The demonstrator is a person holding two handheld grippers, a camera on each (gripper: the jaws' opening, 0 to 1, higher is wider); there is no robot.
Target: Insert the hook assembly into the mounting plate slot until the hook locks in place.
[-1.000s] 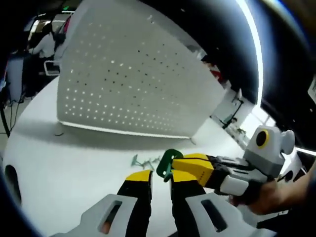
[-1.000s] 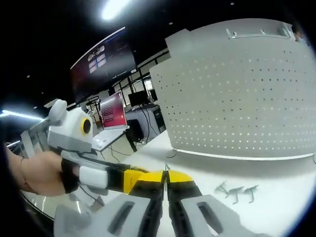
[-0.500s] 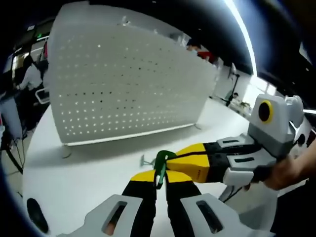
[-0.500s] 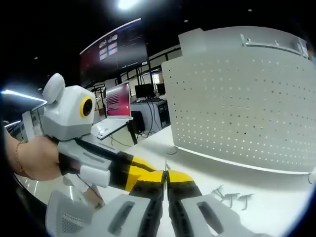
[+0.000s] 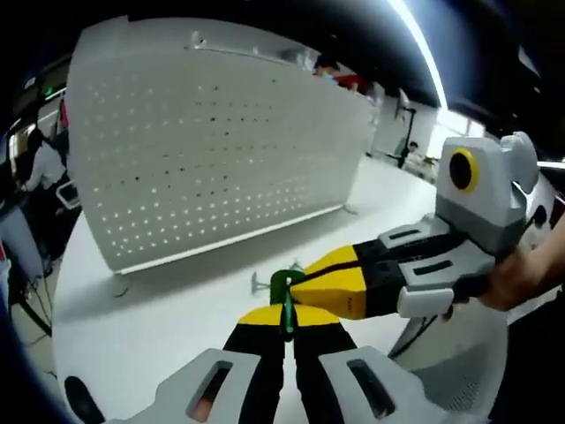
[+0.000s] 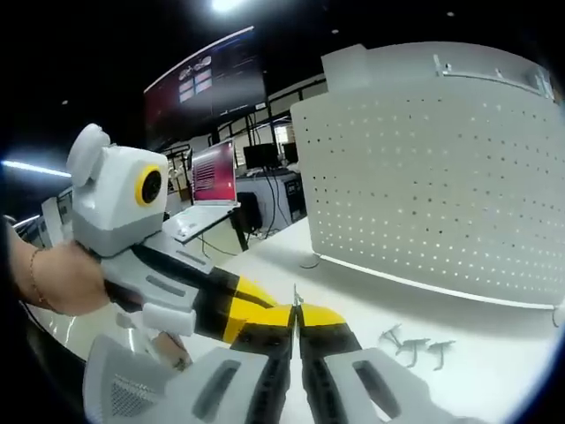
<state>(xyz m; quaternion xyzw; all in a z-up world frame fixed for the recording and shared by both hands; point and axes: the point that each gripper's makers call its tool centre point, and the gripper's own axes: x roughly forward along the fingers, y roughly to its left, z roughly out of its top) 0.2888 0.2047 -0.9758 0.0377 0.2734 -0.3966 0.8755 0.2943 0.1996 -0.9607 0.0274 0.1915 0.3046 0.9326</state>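
Both grippers, left [image 5: 286,320] and right [image 6: 297,323], pinched together on the green hook [image 5: 283,291], held above the table [image 5: 168,309] well short of the pegboard [image 5: 212,141]; insertion and locking not yet begun.

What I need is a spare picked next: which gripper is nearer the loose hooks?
Right, narrowly. The loose hooks lie just beside the right gripper; the left gripper reaches in from the far side, both shut on the green hook.
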